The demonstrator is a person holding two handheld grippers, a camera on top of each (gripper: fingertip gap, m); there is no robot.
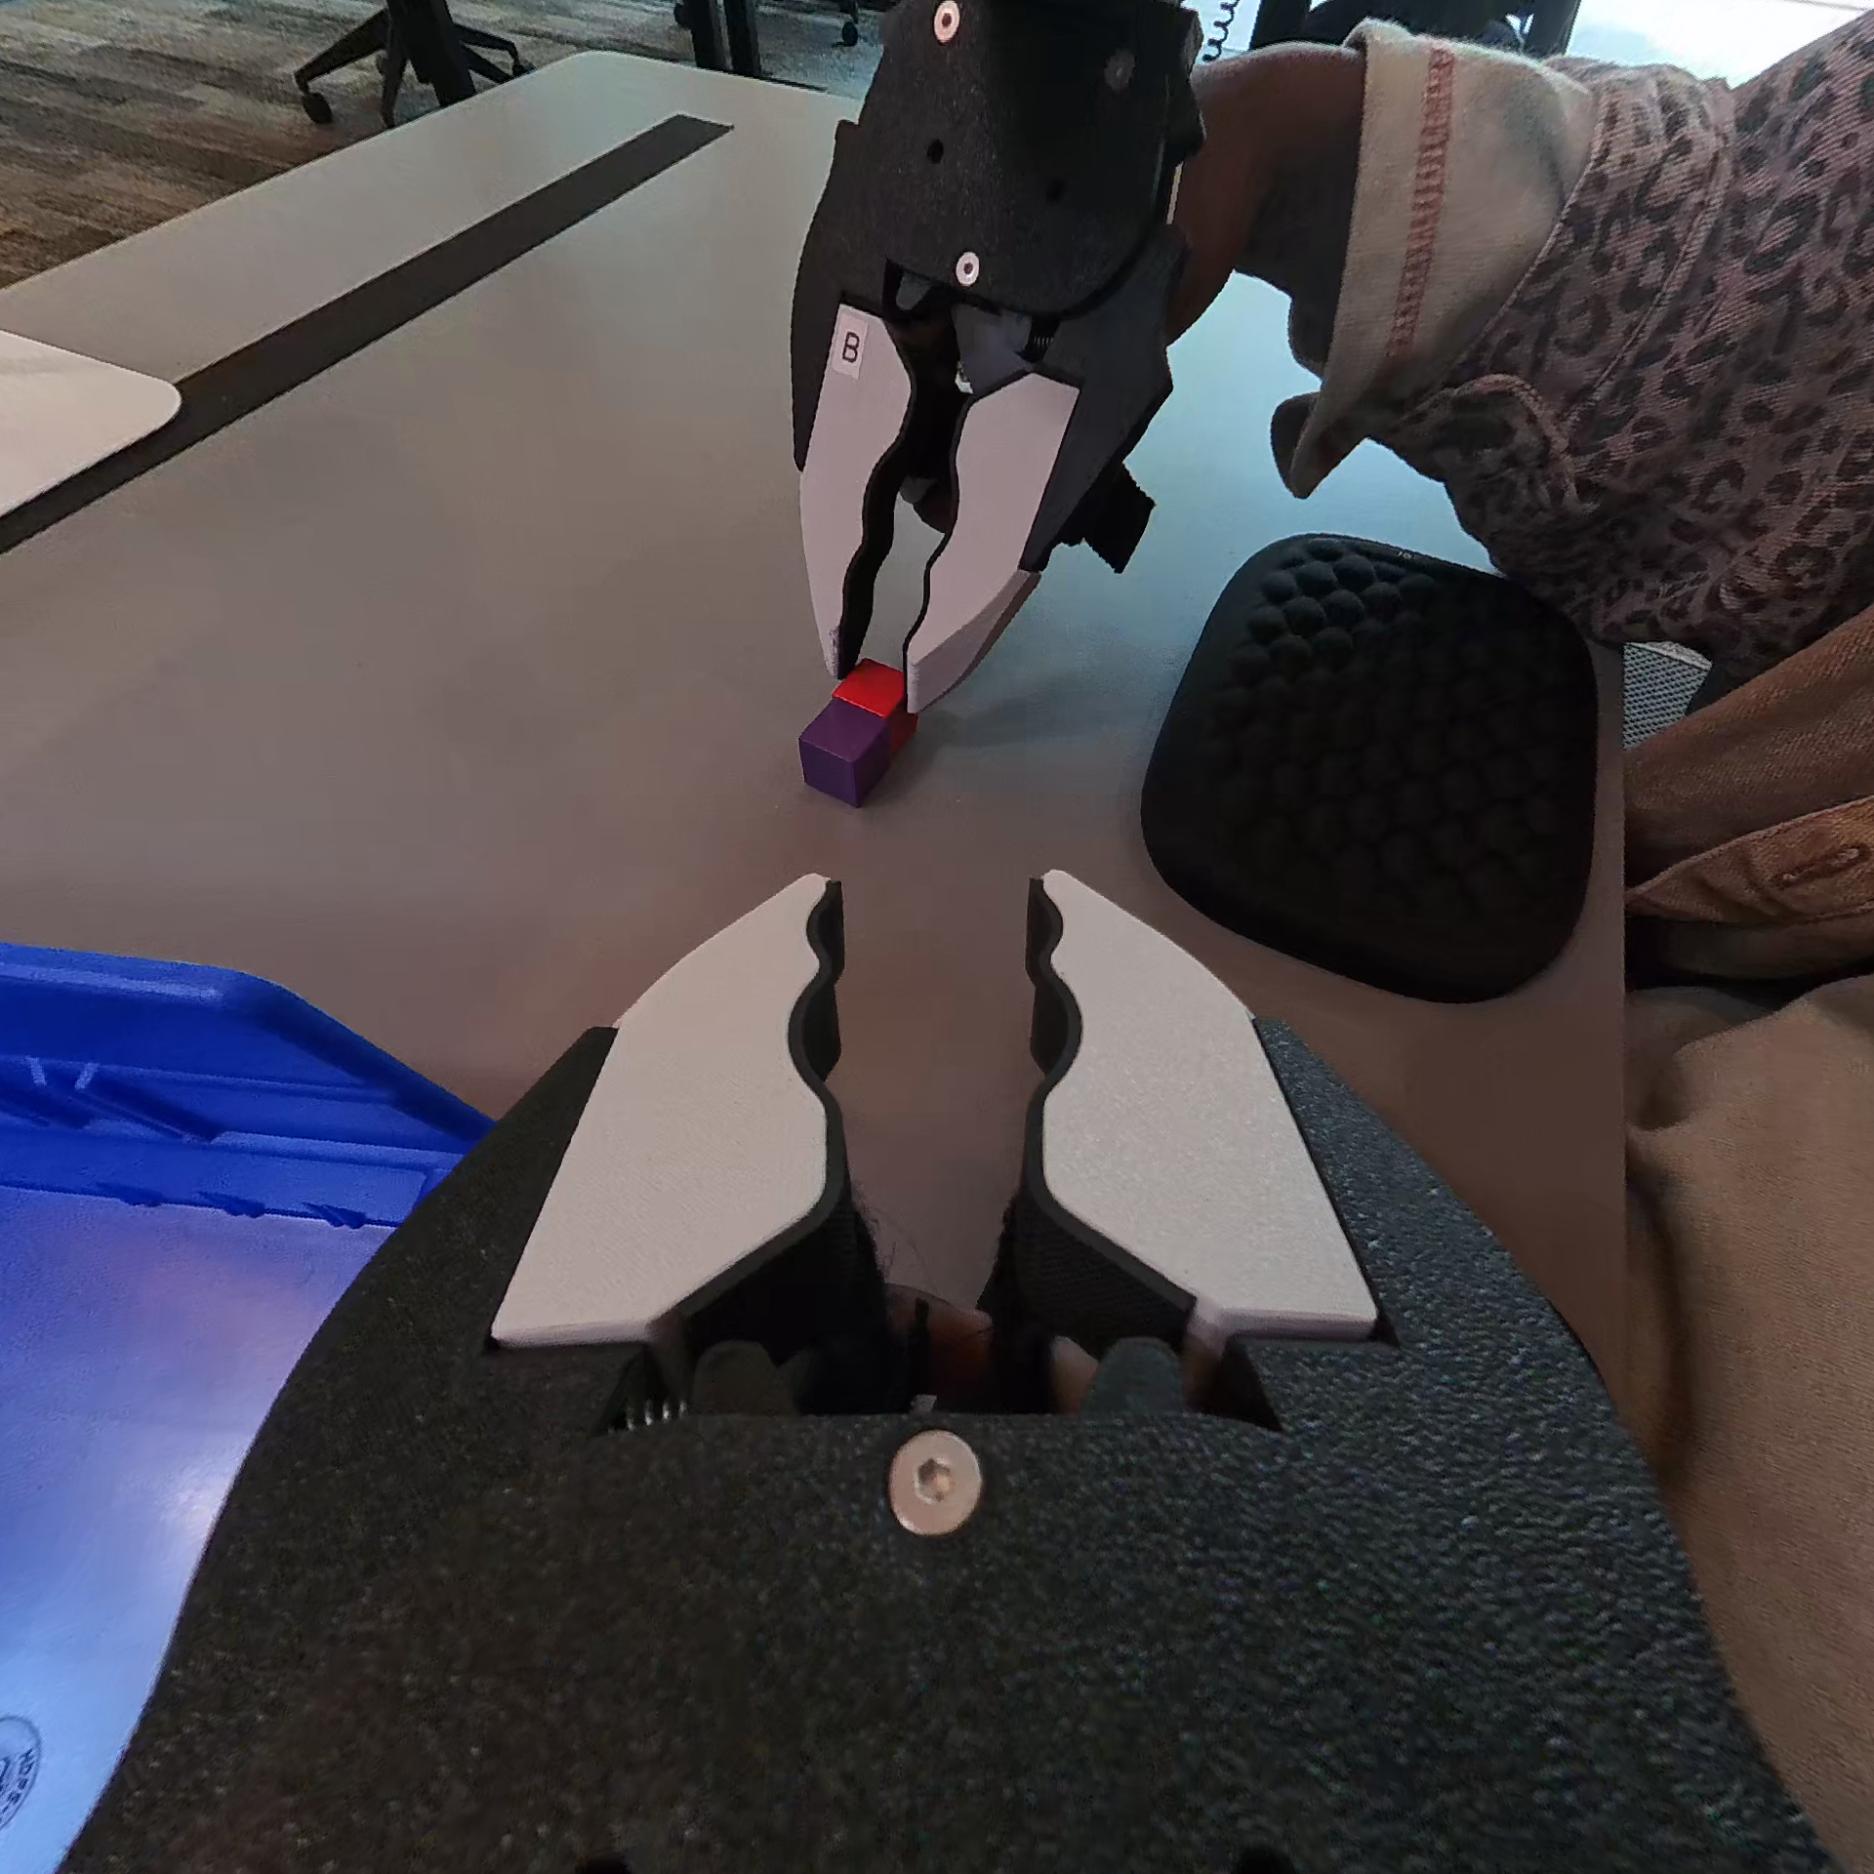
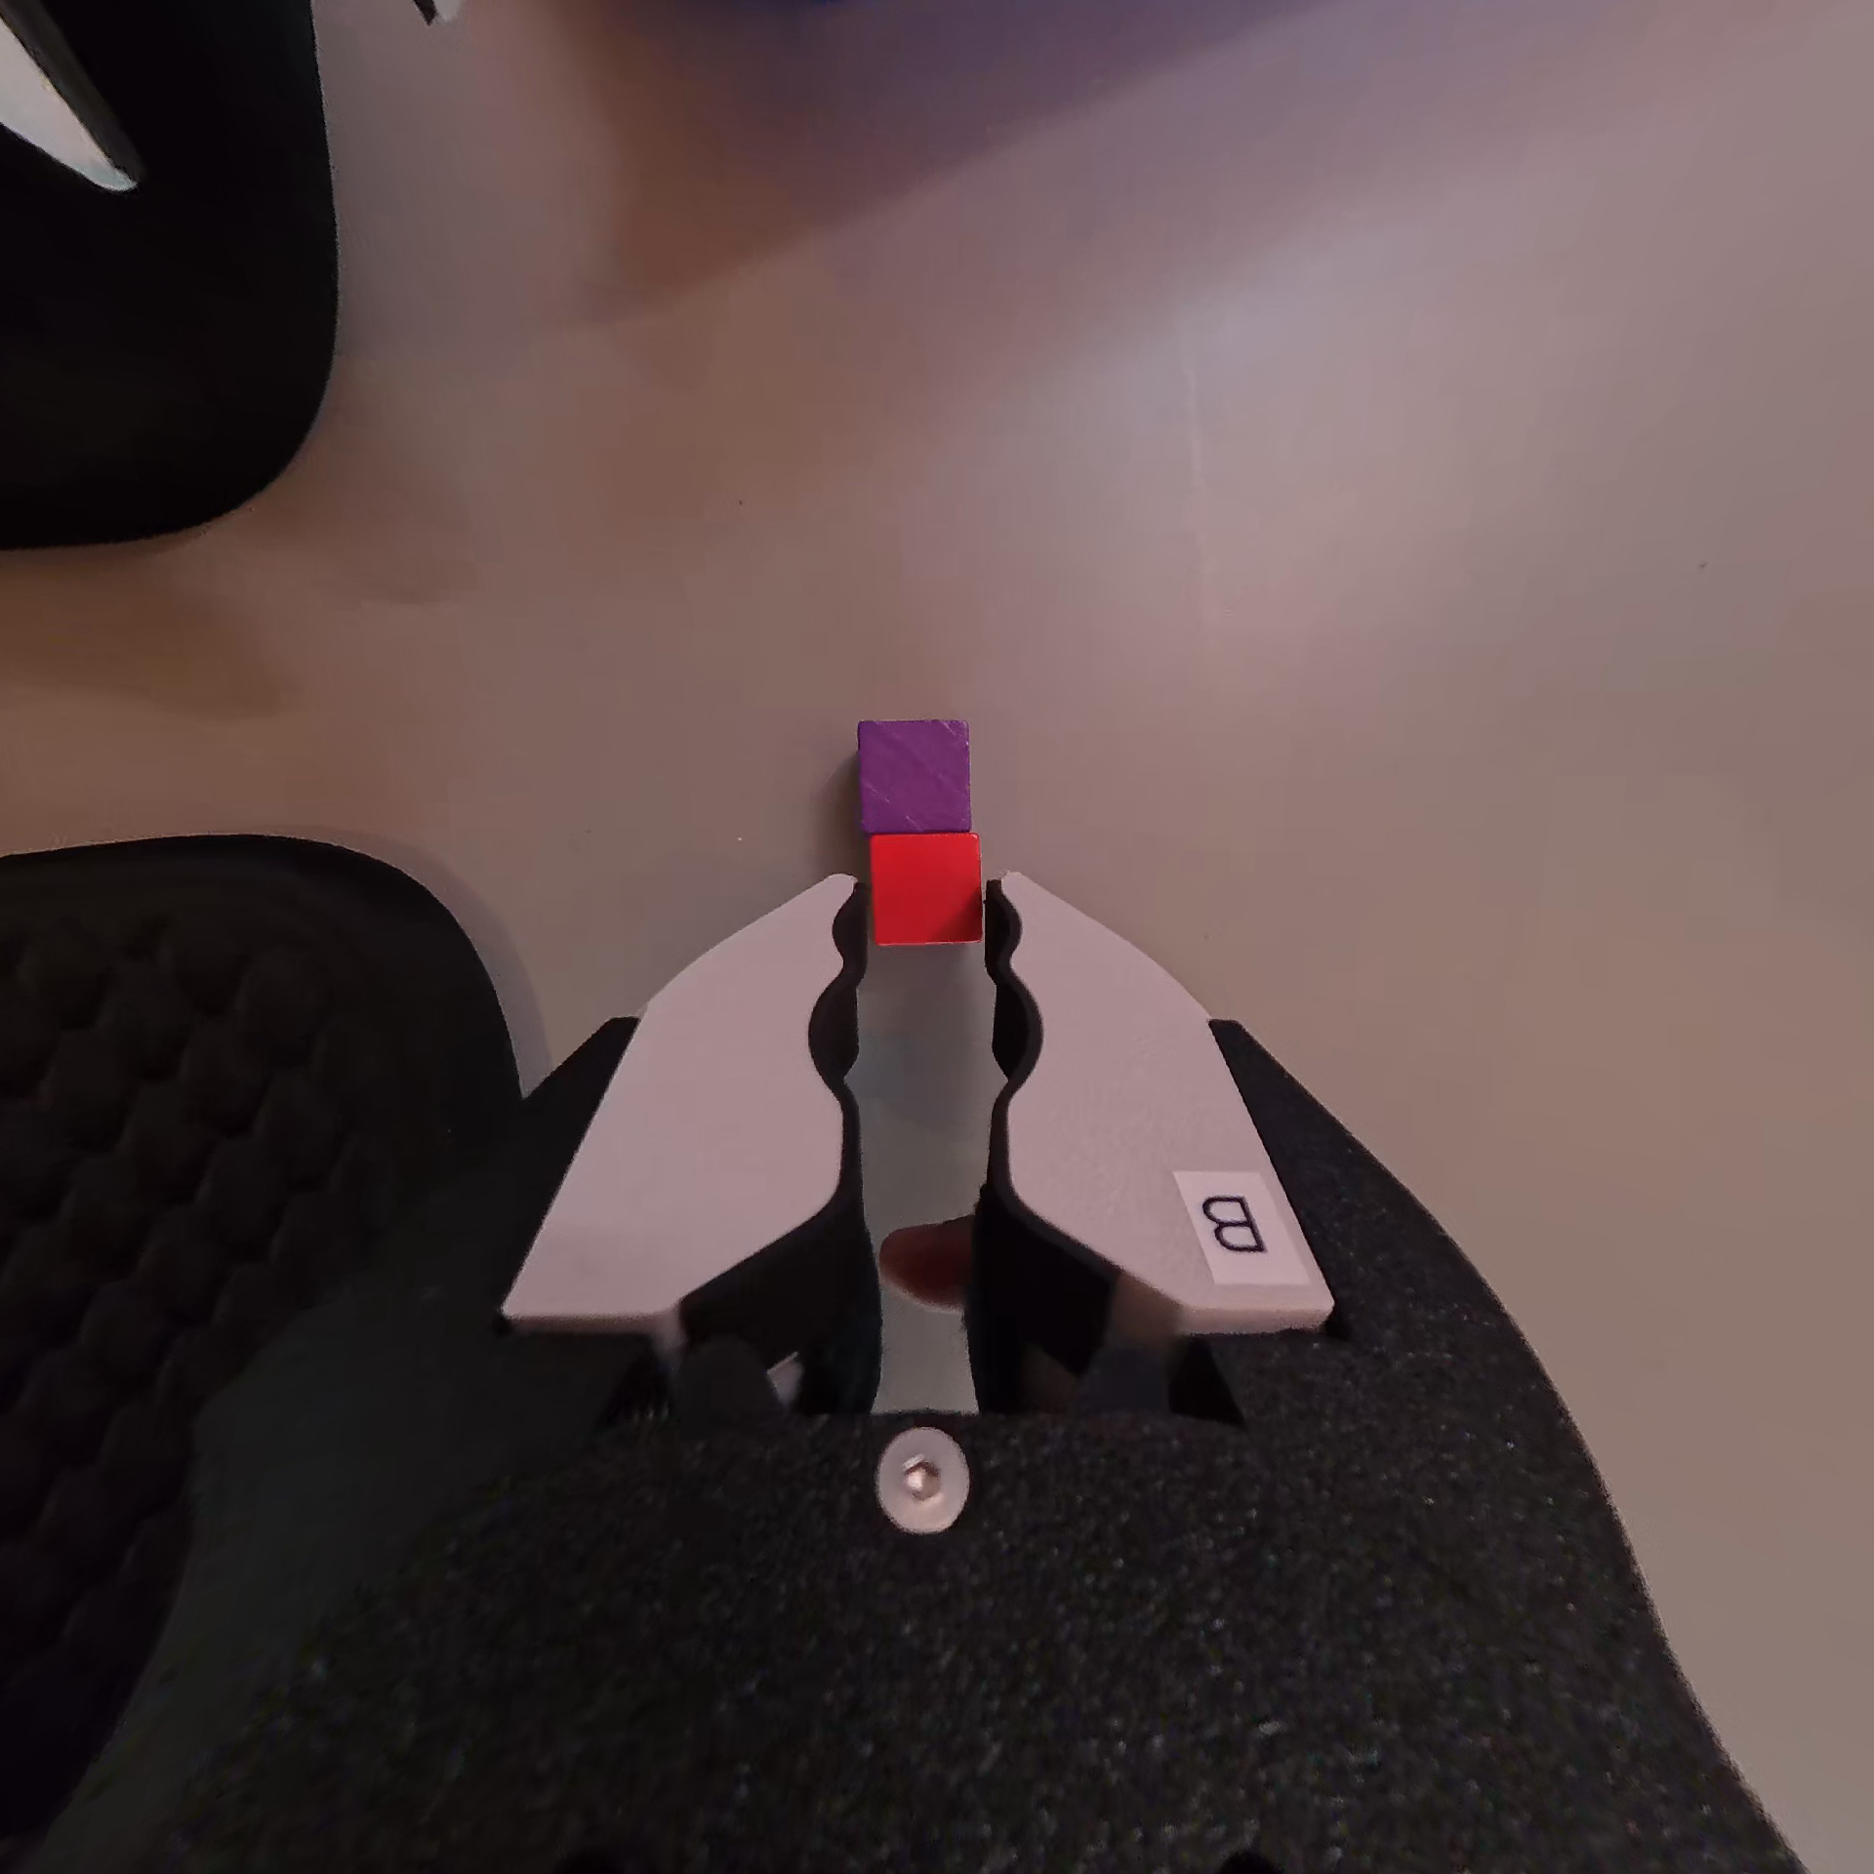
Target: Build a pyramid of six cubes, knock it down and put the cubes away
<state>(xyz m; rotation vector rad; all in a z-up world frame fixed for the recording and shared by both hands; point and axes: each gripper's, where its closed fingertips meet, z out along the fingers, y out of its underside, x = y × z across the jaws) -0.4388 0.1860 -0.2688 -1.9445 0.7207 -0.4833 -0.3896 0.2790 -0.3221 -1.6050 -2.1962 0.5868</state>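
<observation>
Straddling a glossy red cube [image 2: 926,889] beside its purple twin [image 2: 914,776], right tongs [image 2: 924,890] slightly parted; left tongs [image 1: 934,890] agape, empty.

The work surface is a grey table [image 1: 456,568] with a smooth matte top and a rounded far corner. A dark strip [image 1: 406,294] runs diagonally across the top toward that corner. Beyond the table edge, the floor is a mottled grey-brown carpet [image 1: 132,112]. A black office chair base [image 1: 406,61] on castors stands on the carpet, with further dark furniture legs [image 1: 740,30] near it. Daylight enters from the upper right, producing a pale bluish sheen on the tabletop [image 1: 1247,335]. In the right wrist view, the same surface shows soft, diffuse highlights [image 2: 1318,335].
</observation>
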